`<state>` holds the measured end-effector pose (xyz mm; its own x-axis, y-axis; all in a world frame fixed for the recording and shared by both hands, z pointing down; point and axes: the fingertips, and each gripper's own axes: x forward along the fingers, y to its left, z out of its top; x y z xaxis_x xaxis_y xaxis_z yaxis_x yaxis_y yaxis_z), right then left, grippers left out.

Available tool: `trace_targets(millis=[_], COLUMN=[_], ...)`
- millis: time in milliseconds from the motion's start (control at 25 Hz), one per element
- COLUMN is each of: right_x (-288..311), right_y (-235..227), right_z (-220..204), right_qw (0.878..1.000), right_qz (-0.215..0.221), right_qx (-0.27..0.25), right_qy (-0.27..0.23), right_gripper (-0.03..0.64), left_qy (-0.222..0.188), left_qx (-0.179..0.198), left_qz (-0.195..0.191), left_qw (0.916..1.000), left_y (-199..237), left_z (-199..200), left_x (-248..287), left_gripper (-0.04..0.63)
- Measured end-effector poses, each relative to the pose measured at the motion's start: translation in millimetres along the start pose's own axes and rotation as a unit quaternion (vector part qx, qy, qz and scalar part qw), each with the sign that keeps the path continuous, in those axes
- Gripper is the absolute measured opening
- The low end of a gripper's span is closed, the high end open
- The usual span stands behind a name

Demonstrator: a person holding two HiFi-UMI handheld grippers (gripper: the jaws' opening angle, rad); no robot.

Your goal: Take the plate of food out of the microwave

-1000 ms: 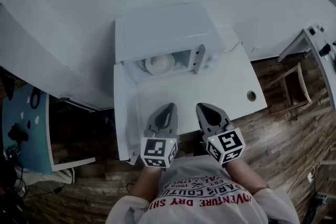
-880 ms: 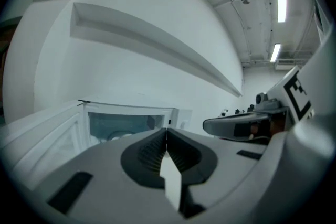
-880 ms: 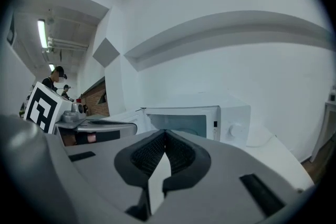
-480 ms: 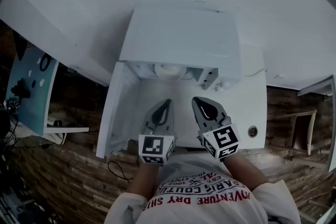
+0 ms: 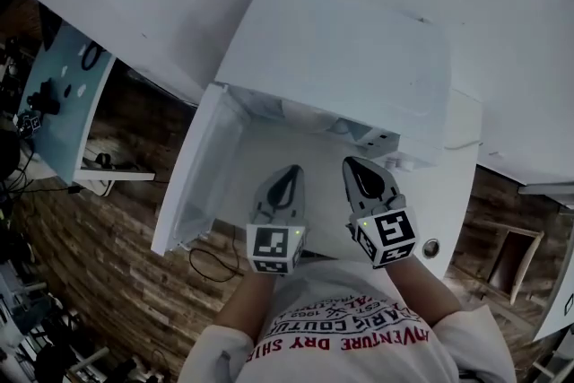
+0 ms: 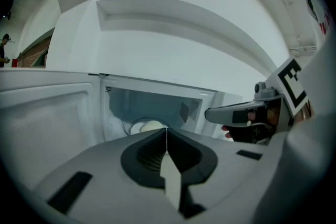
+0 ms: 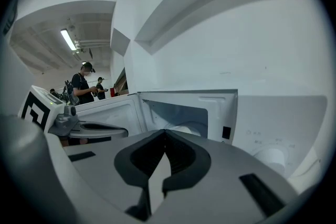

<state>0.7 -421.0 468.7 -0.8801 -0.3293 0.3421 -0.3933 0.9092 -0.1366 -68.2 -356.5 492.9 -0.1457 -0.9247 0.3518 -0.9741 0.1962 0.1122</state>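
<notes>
A white microwave (image 5: 341, 58) stands on a white table (image 5: 448, 193) with its door (image 5: 193, 179) swung open to the left. Inside the cavity sits a white plate of pale food (image 6: 147, 126), also seen in the right gripper view as the plate (image 7: 184, 131). My left gripper (image 5: 285, 179) and right gripper (image 5: 359, 173) hover side by side over the table in front of the opening, short of the cavity. Both have their jaws together with nothing between them.
The open door juts out past the table's left front. A teal board (image 5: 63, 94) stands on the left over a wooden floor (image 5: 99, 274). A round hole (image 5: 431, 247) is in the table at right. People (image 7: 84, 84) stand far off.
The head view has swung closer and over the microwave, so its top fills more of the picture and the plate is mostly hidden. Both grippers stay shut, side by side, in front of the opening.
</notes>
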Motion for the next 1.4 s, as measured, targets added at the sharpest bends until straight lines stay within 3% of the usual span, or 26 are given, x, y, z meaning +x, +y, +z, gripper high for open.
trace_targets(millis=[160, 280, 520, 640, 800, 1160, 1240, 1320, 1400], right_x=[17.1, 25.1, 37.1, 40.4, 44.6, 47.6, 47.1, 46.4, 46.0], right_y=[-2.7, -4.8, -0.3, -3.2, -12.7, -22.9, -24.4, -24.8, -24.4], right_z=[-12.2, -22.4, -35.5, -42.0, -45.1, -48.9, -52.0, -54.9, -56.7], right_qw=[1.000, 0.999, 0.998, 0.997, 0.997, 0.996, 0.996, 0.995, 0.995], right_qz=[-0.009, -0.022, -0.032, -0.040, -0.049, -0.052, -0.053, -0.053, -0.053], right_qx=[0.007, 0.010, 0.008, 0.006, 0.008, 0.014, 0.017, 0.019, 0.020], right_qy=[0.018, 0.035, 0.051, 0.058, 0.064, 0.072, 0.077, 0.081, 0.084], right_gripper=[0.010, 0.009, 0.010, 0.010, 0.010, 0.010, 0.010, 0.011, 0.010], left_qy=[-0.026, -0.016, 0.039, 0.053, 0.057, 0.070, 0.078, 0.084, 0.084], left_qx=[-0.053, -0.108, -0.225, -0.290, -0.390, -0.526, -0.536, -0.540, -0.553], left_qz=[-0.005, -0.023, -0.054, -0.060, -0.058, -0.053, -0.057, -0.062, -0.064], left_qw=[0.9982, 0.9937, 0.9720, 0.9538, 0.9171, 0.8461, 0.8389, 0.8353, 0.8266], left_y=[14.5, 26.2, 45.8, 51.7, 60.6, 69.5, 66.6, 63.7, 63.1], left_z=[-8.2, -20.6, -49.5, -57.9, -61.2, -67.3, -70.5, -72.9, -73.5], left_x=[13.7, 30.2, 70.0, 87.7, 110.0, 134.2, 136.4, 137.5, 137.3], left_gripper=[0.008, 0.011, 0.114, 0.134, 0.156, 0.145, 0.066, 0.054, 0.050])
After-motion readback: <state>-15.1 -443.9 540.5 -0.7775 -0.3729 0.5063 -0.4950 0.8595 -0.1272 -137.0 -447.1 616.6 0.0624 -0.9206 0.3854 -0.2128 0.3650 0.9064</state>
